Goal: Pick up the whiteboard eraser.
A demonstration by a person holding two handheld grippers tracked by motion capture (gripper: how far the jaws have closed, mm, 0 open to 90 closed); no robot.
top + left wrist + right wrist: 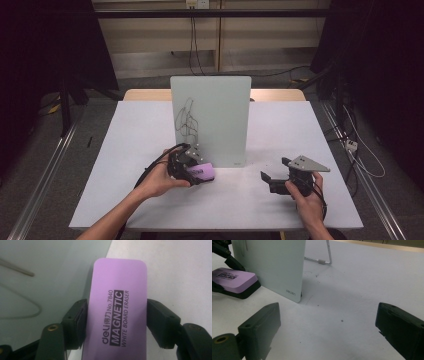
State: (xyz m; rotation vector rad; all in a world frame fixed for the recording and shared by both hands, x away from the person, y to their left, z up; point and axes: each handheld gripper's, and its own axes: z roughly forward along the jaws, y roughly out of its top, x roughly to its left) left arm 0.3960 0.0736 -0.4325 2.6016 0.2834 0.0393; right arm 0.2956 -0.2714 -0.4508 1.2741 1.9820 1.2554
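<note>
Left gripper (192, 167): jaws clamped on purple eraser (117, 310) at foot of whiteboard (210, 120) | Right gripper (280, 180): jaws wide, empty, resting on table (280, 130) | Risk: eraser may twist out if wiped with a narrow side grip | Left gripper view reads the label; high view shows scribbles (186, 120).

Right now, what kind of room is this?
Probably a lab or test room, not a home. A bare white table has a small standing whiteboard, and the left gripper holds a purple eraser. Dark curtains hang on both sides, and cables run across the floor.
</note>
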